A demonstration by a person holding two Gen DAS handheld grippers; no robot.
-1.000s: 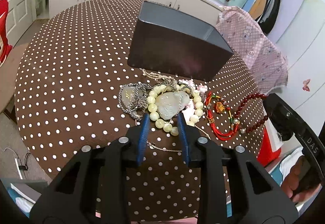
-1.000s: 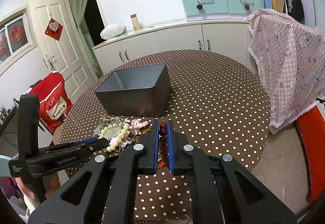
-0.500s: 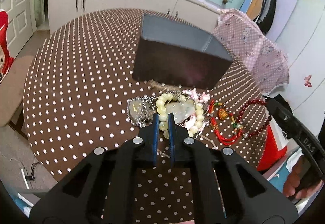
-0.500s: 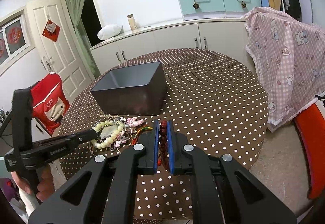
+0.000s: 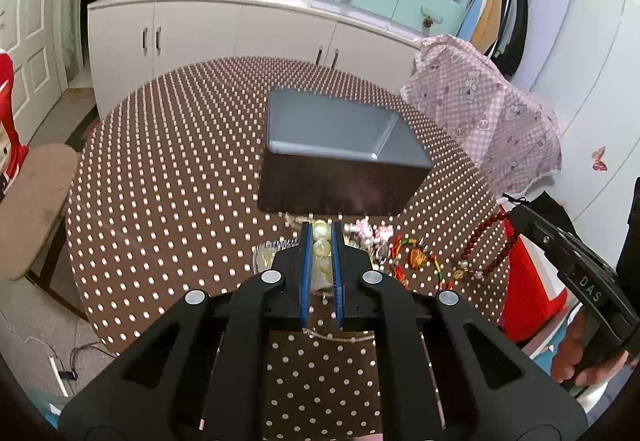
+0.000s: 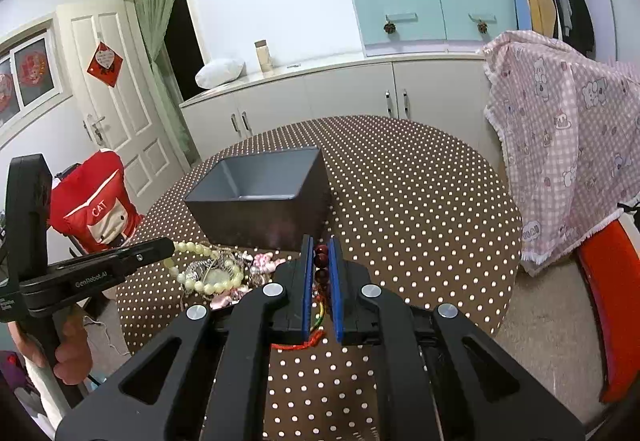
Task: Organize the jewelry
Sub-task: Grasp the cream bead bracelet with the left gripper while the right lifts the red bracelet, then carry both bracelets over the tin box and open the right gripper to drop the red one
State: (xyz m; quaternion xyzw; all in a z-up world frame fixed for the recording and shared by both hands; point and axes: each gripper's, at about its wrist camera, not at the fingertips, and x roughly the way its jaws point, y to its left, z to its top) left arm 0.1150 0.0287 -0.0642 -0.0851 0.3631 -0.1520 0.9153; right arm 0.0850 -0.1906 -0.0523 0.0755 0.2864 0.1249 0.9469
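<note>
On the brown polka-dot table (image 5: 168, 177) a heap of jewelry (image 6: 218, 275) lies in front of an open grey box (image 5: 340, 137). My left gripper (image 5: 320, 237) is shut on a pale bead necklace (image 5: 320, 247). In the right wrist view that necklace (image 6: 192, 248) stretches up from the heap to the left gripper's tip (image 6: 170, 246). My right gripper (image 6: 321, 257) is shut on a dark red bead bracelet (image 6: 321, 261), which the left wrist view shows hanging (image 5: 490, 241) from its tip. A red cord bracelet (image 5: 416, 259) lies between the two.
A chair draped with pink checked cloth (image 6: 568, 145) stands at the table's right. A red chair cover (image 6: 96, 213) is at the left and white cabinets (image 5: 208, 37) behind. A person's hand (image 6: 68, 357) holds the left gripper's handle.
My left gripper closed on the pale bead necklace and rose, lifting part of the strand off the heap. The right gripper stayed shut on the red beads and hardly moved.
</note>
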